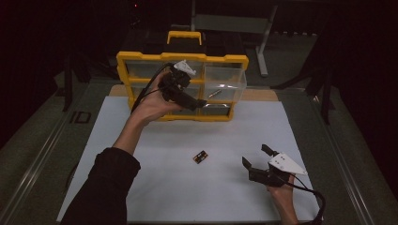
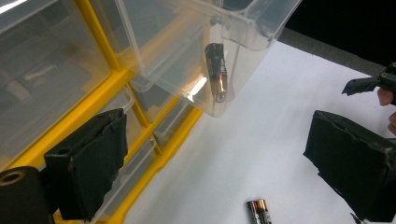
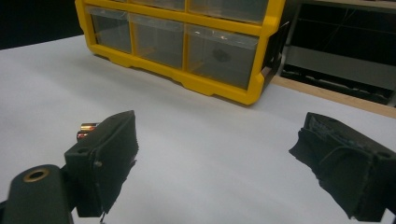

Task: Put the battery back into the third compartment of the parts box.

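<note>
1. My left gripper [image 1: 202, 104] hangs at the yellow organizer [image 1: 141, 58], jaws apart, empty, just below the pulled-out clear drawer [image 1: 230, 80].
2. One battery [image 2: 217, 71] lies inside that drawer.
3. Two batteries [image 1: 201, 157] lie mid-sheet, left of my right gripper [image 1: 256, 156], jaws wide, near the front edge.

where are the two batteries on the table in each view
High view: the batteries lie mid-sheet, between the two grippers.
Left gripper view: bottom edge, right of centre.
Right gripper view: at left, partly behind the left finger.
Shared landmark: the yellow drawer cabinet.
</note>
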The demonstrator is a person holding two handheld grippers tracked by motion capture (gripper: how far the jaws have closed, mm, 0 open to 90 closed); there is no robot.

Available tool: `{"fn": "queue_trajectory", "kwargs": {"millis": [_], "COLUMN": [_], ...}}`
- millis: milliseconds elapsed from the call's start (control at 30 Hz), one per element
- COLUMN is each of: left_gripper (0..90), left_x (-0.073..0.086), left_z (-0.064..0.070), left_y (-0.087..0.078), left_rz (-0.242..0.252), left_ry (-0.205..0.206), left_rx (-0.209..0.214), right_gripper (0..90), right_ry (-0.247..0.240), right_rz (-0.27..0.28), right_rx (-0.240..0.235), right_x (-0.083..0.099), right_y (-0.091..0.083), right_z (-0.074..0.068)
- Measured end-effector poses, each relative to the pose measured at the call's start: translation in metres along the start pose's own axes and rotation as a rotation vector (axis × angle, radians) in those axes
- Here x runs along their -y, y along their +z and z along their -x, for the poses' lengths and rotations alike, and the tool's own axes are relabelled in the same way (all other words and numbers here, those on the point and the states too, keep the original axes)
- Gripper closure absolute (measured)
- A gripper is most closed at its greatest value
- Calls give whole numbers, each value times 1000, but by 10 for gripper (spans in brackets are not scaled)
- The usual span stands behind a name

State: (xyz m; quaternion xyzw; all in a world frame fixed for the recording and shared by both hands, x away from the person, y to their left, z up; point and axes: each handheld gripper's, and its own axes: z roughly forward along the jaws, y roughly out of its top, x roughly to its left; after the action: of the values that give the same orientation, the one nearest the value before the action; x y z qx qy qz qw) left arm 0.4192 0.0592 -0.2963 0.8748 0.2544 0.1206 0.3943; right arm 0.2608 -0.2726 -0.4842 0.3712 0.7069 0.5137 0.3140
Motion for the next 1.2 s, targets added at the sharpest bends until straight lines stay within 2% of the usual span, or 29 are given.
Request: {"fn": "queue_trajectory", "kwargs": {"millis": [333, 767, 1200], "left_gripper": [60, 60, 60], "left_x": [4, 14, 21], "left_z": [3, 5, 7], "left_y": [7, 18, 26], "left_rz": [-26, -49, -79], "left_ry": [12, 2, 11], "left_rx": [6, 20, 37], "right_gripper": [117, 117, 117], "right_ry": [1, 1, 2], "right_rz": [1, 2, 2], "right_rx": [1, 3, 2], "right_x": [0, 0, 0], "right_y": [0, -1, 0], "right_z": [0, 0, 0]}}
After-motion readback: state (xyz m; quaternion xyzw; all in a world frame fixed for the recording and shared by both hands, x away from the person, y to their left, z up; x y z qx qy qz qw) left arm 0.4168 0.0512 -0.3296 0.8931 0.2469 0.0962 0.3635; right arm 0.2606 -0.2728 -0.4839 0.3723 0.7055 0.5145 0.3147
